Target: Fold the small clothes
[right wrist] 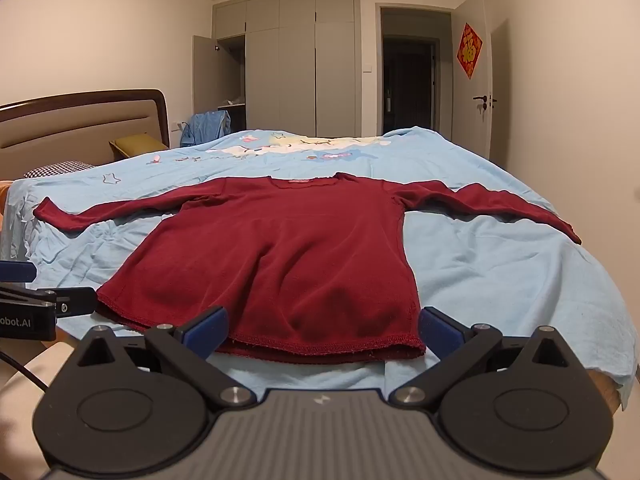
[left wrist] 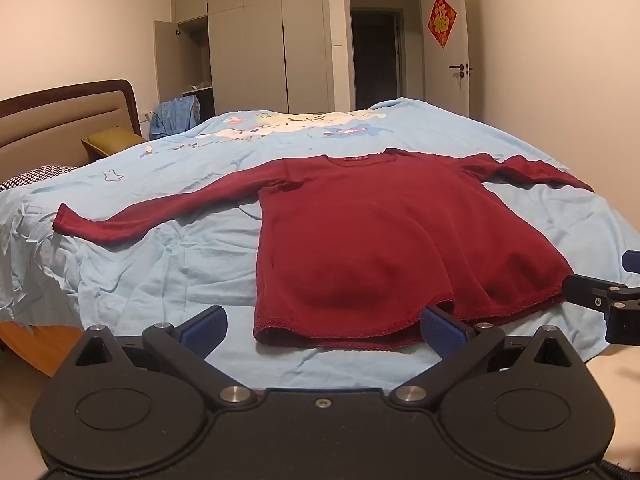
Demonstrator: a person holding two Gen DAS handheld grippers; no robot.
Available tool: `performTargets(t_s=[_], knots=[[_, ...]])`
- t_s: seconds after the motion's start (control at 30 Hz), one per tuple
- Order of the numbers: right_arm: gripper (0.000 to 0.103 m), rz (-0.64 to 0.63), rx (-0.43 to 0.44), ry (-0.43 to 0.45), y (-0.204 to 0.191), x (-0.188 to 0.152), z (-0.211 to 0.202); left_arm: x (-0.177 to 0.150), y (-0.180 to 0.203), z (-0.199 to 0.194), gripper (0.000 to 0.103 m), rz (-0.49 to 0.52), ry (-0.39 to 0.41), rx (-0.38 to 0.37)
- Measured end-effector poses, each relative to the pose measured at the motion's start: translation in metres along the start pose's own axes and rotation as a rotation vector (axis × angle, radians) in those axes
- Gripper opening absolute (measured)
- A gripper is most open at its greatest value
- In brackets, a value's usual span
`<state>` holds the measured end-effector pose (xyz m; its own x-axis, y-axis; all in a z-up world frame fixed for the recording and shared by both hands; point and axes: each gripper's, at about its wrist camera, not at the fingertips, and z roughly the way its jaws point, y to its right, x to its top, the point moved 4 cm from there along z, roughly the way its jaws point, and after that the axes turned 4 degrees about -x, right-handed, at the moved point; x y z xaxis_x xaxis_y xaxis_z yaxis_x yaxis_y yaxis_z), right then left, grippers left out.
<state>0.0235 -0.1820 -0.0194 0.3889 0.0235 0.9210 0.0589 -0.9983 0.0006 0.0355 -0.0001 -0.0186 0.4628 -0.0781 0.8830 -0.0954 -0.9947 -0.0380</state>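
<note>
Lying flat on the blue-sheeted bed, sleeves outspread, a maroon shirt faces the left hand-held gripper and right hand-held gripper, both spread apart at its hem.

Shirt: dark red matt knit cloth, stitched hem.
Bedsheet: light blue printed cloth, creased beneath the shirt.
Left gripper: matt black plastic, shiny metal pins, blue pads.
Right gripper: same, grey ribbed body.
Headboard: glossy dark wood frame, beige padding.
</note>
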Motion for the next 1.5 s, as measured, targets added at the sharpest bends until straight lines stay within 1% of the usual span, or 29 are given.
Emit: performTargets(t_s=[1.5], knots=[[0.103, 0.002, 0.001, -0.005, 0.0005, -0.0007, 0.0015, -0.0027, -0.0004, 0.0023, 0.102, -0.002, -0.015, 0.0]])
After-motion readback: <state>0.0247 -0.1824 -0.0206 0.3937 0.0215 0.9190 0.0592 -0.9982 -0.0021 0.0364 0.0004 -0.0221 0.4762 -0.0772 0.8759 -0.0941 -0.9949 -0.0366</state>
